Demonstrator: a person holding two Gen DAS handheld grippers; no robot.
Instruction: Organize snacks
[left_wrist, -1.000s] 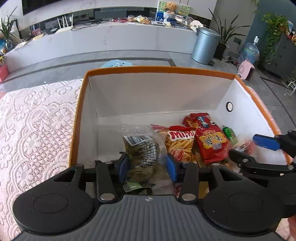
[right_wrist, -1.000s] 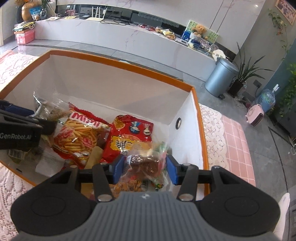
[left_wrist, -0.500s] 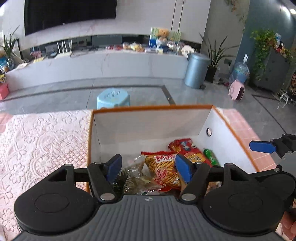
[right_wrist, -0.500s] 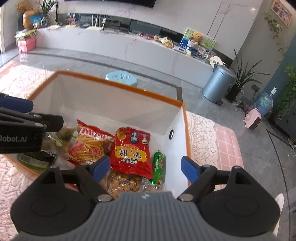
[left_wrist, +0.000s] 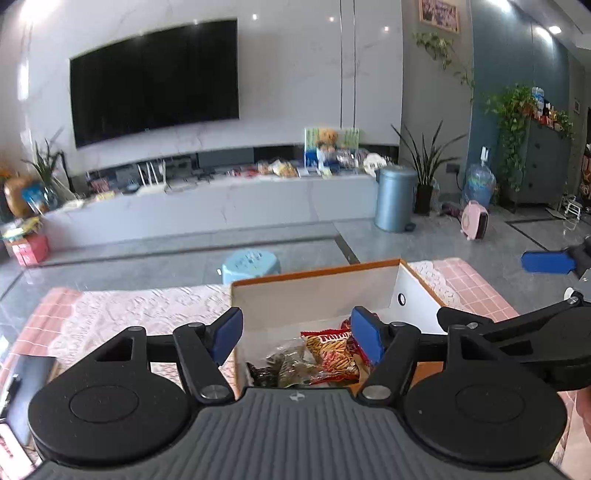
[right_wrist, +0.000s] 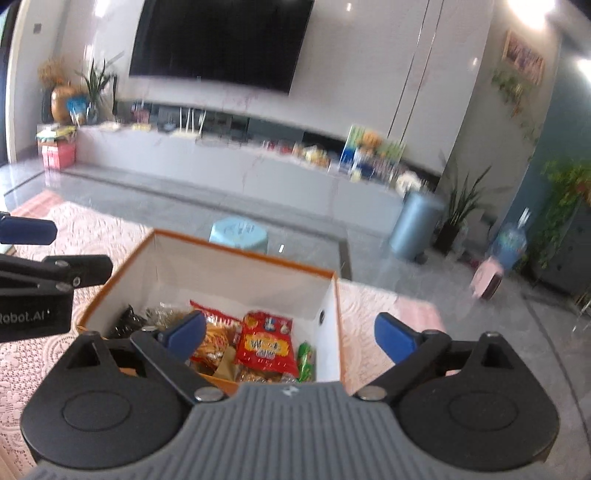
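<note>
A white box with an orange rim (left_wrist: 317, 291) stands on the table and holds the snacks. In it lie a red stick-snack bag (left_wrist: 332, 350) and a clear bag of dark green snack (left_wrist: 288, 363). My left gripper (left_wrist: 297, 334) hangs above the box's near edge, its jaws opening, nothing between them. In the right wrist view the box (right_wrist: 229, 273) also shows a red packet (right_wrist: 267, 345) and a small green packet (right_wrist: 306, 360). My right gripper (right_wrist: 291, 332) is raised over the near right corner, its jaws opening wide and empty.
A pale lace cloth (left_wrist: 129, 314) over pink check covers the table around the box. A dark flat object (left_wrist: 26, 380) lies at the table's left edge. Beyond the table are a light blue stool (left_wrist: 251, 262), a grey bin (left_wrist: 394, 199) and a long white bench.
Both grippers let go of the bags they held inside the box, opened, and rose up and back out of it. The bags now lie in the box.
</note>
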